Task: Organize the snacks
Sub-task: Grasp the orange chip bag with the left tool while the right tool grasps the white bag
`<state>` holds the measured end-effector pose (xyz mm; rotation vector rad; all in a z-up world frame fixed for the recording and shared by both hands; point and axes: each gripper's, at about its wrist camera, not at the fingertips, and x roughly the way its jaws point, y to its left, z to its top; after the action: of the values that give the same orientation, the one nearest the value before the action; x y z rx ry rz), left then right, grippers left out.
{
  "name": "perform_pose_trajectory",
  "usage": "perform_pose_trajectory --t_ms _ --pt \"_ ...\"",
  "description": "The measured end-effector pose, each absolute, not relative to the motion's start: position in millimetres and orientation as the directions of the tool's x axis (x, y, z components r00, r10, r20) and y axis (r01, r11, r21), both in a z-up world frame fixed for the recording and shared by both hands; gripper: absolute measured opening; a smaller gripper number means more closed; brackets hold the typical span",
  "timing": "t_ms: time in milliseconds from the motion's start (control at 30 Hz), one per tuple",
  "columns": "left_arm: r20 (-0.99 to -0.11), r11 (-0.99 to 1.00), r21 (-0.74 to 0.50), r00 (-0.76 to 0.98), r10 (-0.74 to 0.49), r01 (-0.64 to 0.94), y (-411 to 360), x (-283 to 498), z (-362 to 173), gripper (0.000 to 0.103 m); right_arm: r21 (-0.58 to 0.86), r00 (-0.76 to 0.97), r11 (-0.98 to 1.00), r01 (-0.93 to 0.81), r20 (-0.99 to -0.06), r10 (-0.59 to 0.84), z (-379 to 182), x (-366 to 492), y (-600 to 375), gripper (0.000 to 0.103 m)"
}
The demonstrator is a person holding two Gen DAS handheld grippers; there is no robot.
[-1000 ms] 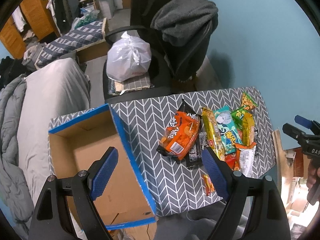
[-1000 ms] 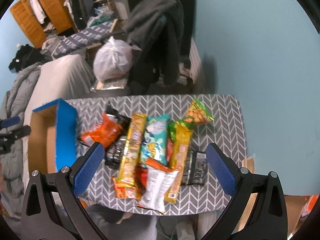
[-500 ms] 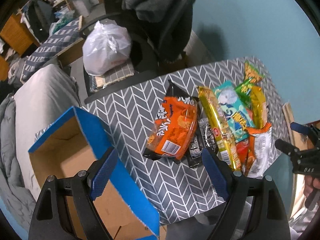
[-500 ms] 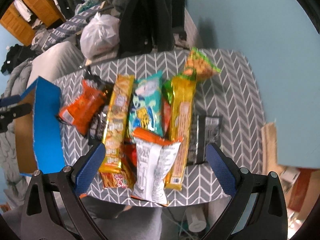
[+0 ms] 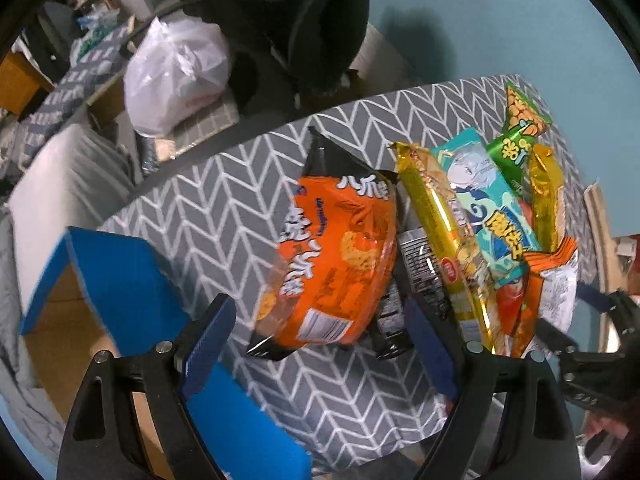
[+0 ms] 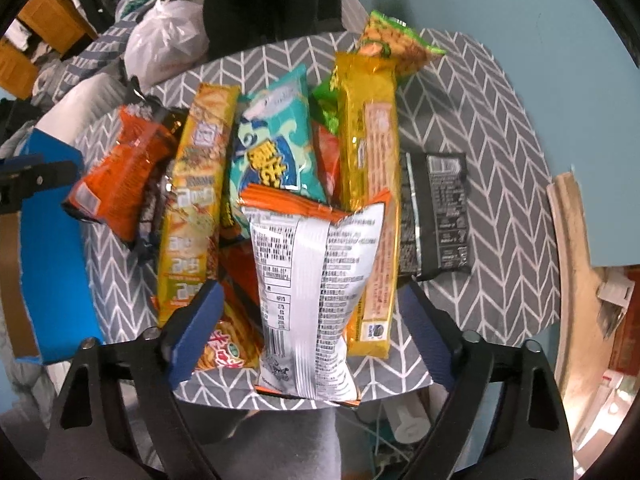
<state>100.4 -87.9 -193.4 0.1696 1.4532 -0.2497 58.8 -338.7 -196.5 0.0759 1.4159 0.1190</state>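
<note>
A pile of snack packs lies on a grey chevron-patterned table (image 5: 224,216). My left gripper (image 5: 320,344) is open, just above the near end of an orange noodle bag (image 5: 336,256). My right gripper (image 6: 312,332) is open around the near end of a white-backed, orange-edged chip bag (image 6: 312,280). Beside it lie a long yellow pack (image 6: 192,200), a teal bag (image 6: 276,140), a gold biscuit pack (image 6: 372,184) and a black bar (image 6: 436,212). An open blue cardboard box (image 5: 120,280) stands left of the snacks.
A green-orange peanut bag (image 6: 396,40) lies at the far table edge. A chair with dark clothes (image 5: 288,20) and a white plastic bag (image 5: 176,76) stand behind the table. A grey bed (image 5: 64,184) is at left. The blue wall (image 5: 520,20) is at right.
Both grippers have moved down and closer to the snacks. The left now hovers at the orange bag; the right now straddles the white-backed bag. Both stay open.
</note>
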Motion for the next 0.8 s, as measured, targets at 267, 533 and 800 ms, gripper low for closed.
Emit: perform_pose_trajectory --t_ms 267,533,800 --pt "-0.999 0.963 -0.036 0.027 -0.045 0.268 -98 117 -228 0.087 0.09 0.118 0.995 -0.044 -0.988 0.094 -225 60 -334 0.055" --pt "-0.999 0.963 -0.043 -0.013 -0.041 0.266 -104 125 -262 0.087 0.056 0.109 0.995 -0.079 -0.992 0.064 -227 61 -327 0.046" --pt "-0.998 0.952 -0.05 0.029 -0.061 0.302 -105 126 -271 0.08 0.068 0.103 0.995 -0.073 -0.992 0.075 -221 70 -323 0.045"
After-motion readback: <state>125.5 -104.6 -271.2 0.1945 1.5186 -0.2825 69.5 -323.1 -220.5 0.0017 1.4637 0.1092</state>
